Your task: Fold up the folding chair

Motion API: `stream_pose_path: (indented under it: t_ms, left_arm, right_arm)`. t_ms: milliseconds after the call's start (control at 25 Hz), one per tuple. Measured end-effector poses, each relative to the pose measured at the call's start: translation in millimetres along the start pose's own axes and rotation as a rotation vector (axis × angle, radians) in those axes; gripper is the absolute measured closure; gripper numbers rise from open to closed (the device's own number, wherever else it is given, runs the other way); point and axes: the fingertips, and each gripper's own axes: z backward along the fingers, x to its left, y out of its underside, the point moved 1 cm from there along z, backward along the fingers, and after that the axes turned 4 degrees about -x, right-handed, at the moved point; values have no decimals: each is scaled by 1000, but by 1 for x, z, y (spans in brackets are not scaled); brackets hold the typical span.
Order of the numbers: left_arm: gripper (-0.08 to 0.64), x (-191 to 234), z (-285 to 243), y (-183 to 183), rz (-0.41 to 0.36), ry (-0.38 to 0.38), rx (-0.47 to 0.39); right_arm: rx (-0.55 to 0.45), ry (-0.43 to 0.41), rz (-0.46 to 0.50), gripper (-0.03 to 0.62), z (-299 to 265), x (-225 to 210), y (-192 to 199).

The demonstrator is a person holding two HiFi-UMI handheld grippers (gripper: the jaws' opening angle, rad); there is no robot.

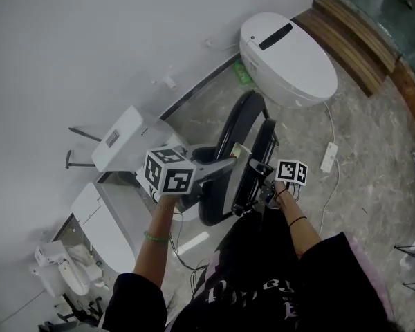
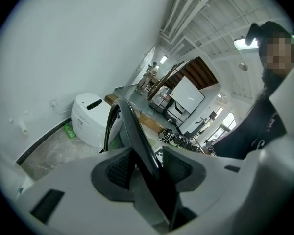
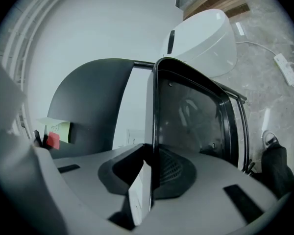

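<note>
On the marbled floor (image 1: 363,133) beside the white wall, just in front of the person, the black folding chair (image 1: 214,199) stands upright with its panels close together. The left gripper (image 2: 144,166) is clamped on one thin black edge of it. The right gripper (image 3: 153,166) pinches another panel's rim. A white domed appliance (image 1: 287,57) sits behind.

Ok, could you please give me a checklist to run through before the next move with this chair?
1. Left tool clamped on the black folding chair's panel edge: ok.
2. Right tool clamped on its thin frame edge: ok.
3. Seat and back fully together: not ok, a gap shows.
4. Chair clear of the white rounded appliance: cannot tell.
5. White power strip clear of the chair: ok.
</note>
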Motion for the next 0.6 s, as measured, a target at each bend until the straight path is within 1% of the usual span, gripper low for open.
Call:
stream_pose_path:
  t_ms: [80, 160, 320, 480, 600]
  left_arm:
    - [387, 8, 4, -2, 19, -25, 1]
    - [401, 15, 6, -3, 49, -49, -1]
    - [411, 24, 6, -8, 86, -63, 5]
    - [419, 47, -6, -26, 120, -93, 17]
    - [419, 53, -12, -49, 124, -120, 30]
  right_arm:
    - [21, -4, -6, 525, -7, 2, -1]
    - [41, -3, -28, 528, -11, 3, 0]
    - [96, -1, -61, 534, -15, 3, -3]
    - [191, 19, -59, 532, -33, -2, -26]
    - [225, 11, -58, 532, -42, 8, -47]
